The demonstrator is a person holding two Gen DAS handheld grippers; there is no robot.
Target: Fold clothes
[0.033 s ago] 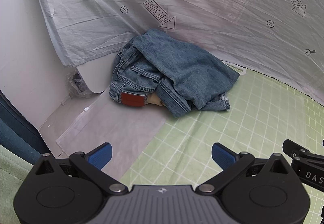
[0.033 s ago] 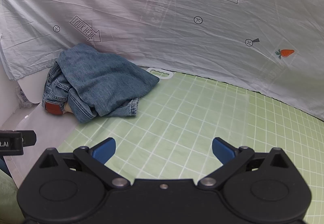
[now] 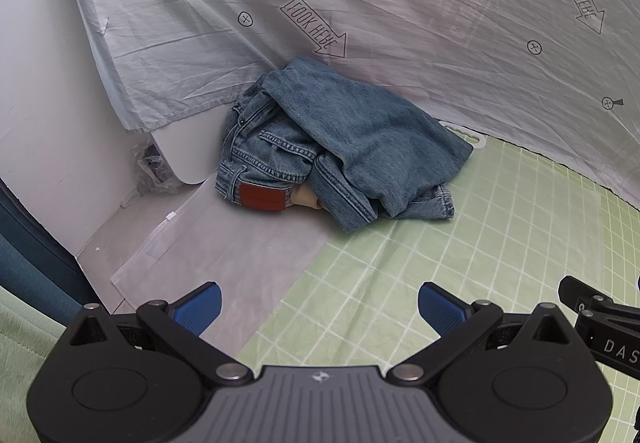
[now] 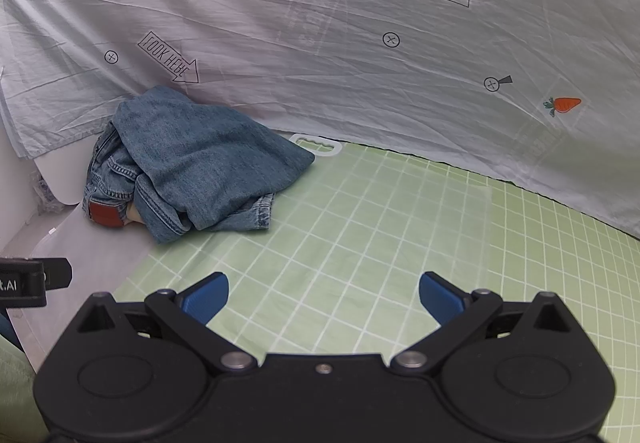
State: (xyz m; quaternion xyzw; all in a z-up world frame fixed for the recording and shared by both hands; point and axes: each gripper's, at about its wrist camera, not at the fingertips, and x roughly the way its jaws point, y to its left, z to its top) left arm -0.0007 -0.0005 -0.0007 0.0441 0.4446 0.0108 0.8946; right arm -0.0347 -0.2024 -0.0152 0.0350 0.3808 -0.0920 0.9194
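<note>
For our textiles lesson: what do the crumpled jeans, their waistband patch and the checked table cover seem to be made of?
Jeans: blue denim, faded matte, with visible weave and pale double stitching along the seams.
Waistband patch: probably leather or imitation leather; smooth reddish-brown rectangle.
Checked table cover: likely thin woven cloth, pale green with white grid lines, matte, showing fold creases.
</note>
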